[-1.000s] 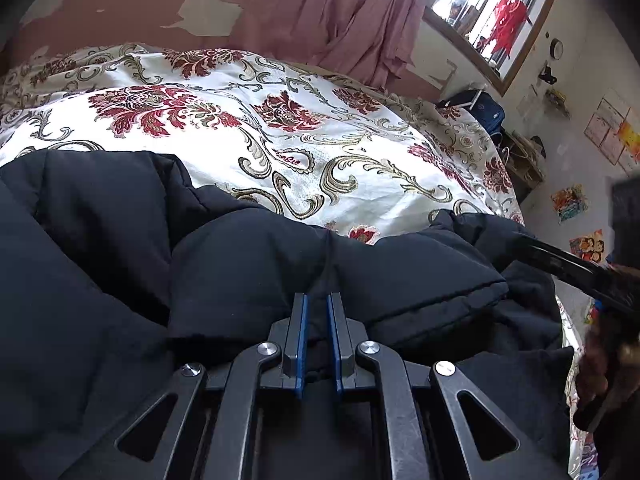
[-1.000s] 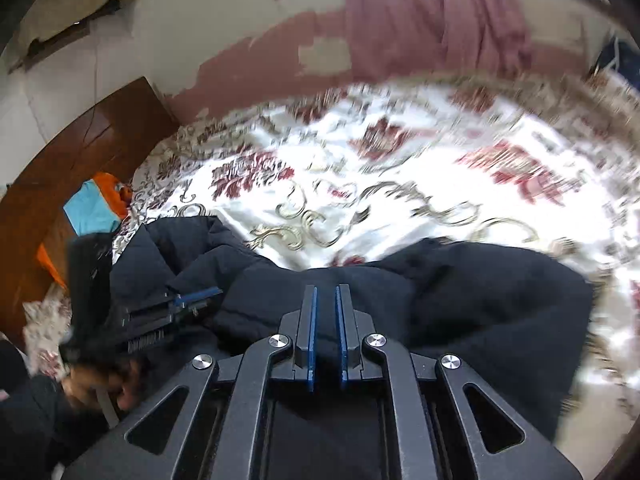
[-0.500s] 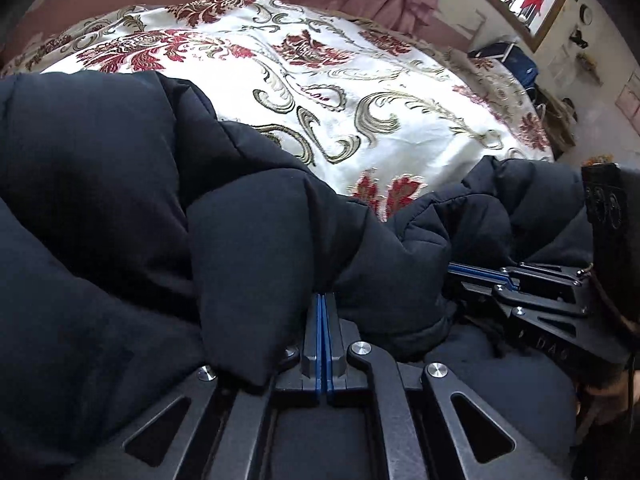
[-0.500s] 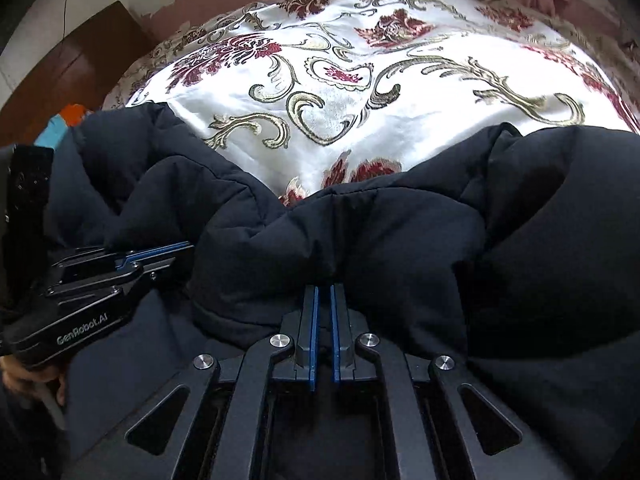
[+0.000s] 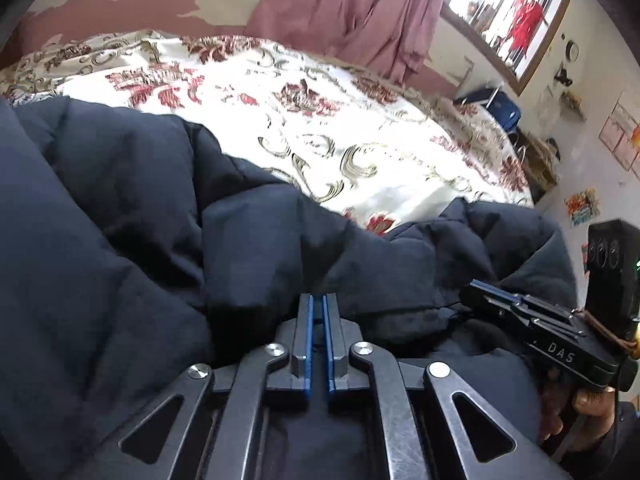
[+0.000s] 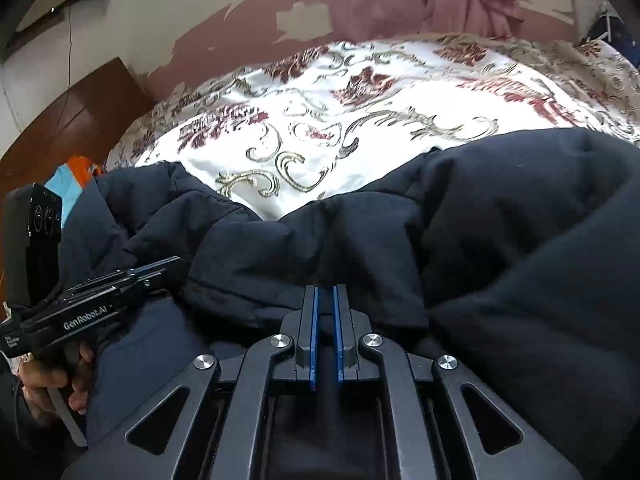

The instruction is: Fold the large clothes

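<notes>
We note the bed (image 5: 360,128) first, covered by a white spread with red flowers and gold scrolls; it fills the middle of both views and runs back to a flaking pink wall (image 6: 248,28); a pink curtain (image 5: 360,12) hangs past its far edge, and a barred window (image 5: 516,16) sits beyond the bed's far right corner in the left view.

A dark navy padded jacket (image 5: 140,220) lies bunched along the near edge of the bed; it spans from the near left corner to the near right, with bare spread beyond it; its quilted folds rise on both sides and dip in the middle (image 6: 320,216).

The left gripper (image 5: 318,300) points down into the jacket; its blue pads stand at a narrow gap with a fold of dark cloth pinched between them; we see it again from the side in the right view (image 6: 168,266), its tips buried at a seam.

The right gripper (image 6: 325,294) likewise stands narrow, clamped on a fold of the jacket's hem; in the left view (image 5: 480,286) its tips meet the cloth.

A hand (image 6: 48,384) grips the left handle; another hand (image 5: 588,408) the right.
</notes>
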Available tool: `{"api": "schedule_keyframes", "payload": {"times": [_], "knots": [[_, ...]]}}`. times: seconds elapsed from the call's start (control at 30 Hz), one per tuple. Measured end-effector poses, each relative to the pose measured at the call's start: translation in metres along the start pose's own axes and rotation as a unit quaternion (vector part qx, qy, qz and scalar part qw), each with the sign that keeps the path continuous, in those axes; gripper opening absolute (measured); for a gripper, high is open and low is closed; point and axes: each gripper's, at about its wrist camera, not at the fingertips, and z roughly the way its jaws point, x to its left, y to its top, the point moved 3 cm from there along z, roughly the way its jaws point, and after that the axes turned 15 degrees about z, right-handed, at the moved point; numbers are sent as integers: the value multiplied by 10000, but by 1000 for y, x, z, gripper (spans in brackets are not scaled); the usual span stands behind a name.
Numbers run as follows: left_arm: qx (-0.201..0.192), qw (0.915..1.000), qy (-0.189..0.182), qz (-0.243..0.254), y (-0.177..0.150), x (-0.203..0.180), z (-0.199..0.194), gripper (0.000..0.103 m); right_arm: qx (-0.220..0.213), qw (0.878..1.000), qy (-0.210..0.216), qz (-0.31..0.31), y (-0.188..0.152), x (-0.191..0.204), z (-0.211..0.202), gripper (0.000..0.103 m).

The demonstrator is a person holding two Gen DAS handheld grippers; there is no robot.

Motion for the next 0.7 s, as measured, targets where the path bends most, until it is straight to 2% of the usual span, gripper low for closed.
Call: {"api": "schedule_keyframes", "payload": {"times": [0.07,0.17,0.27,0.37,0.47,0.53,0.7], "knots": [[-230,9997,-91,-12,5,-3,-11,8,-16,10000,69,2,-1,-7,-4,12],[-407,9988,-288,-14,11,-9,-14,18,-28,10000,37,22,-2,-9,-1,14],[-222,9980,-595,34,15,-17,0,18,-94,9999,55,66,-4,-11,1,14],[249,9982,-469,262,13,-24,23,19,-34,9998,84,174,-5,-15,9,14],[384,9982,-421,168,14,-20,34,27,40,9998,46,207,-6,-19,19,14],[467,9980,-433,42,12,-15,42,28,55,9997,-4,227,-7,-19,26,11],[519,9982,-148,251,6,-22,48,28,38,9997,-64,215,-9,-16,30,10]]}}
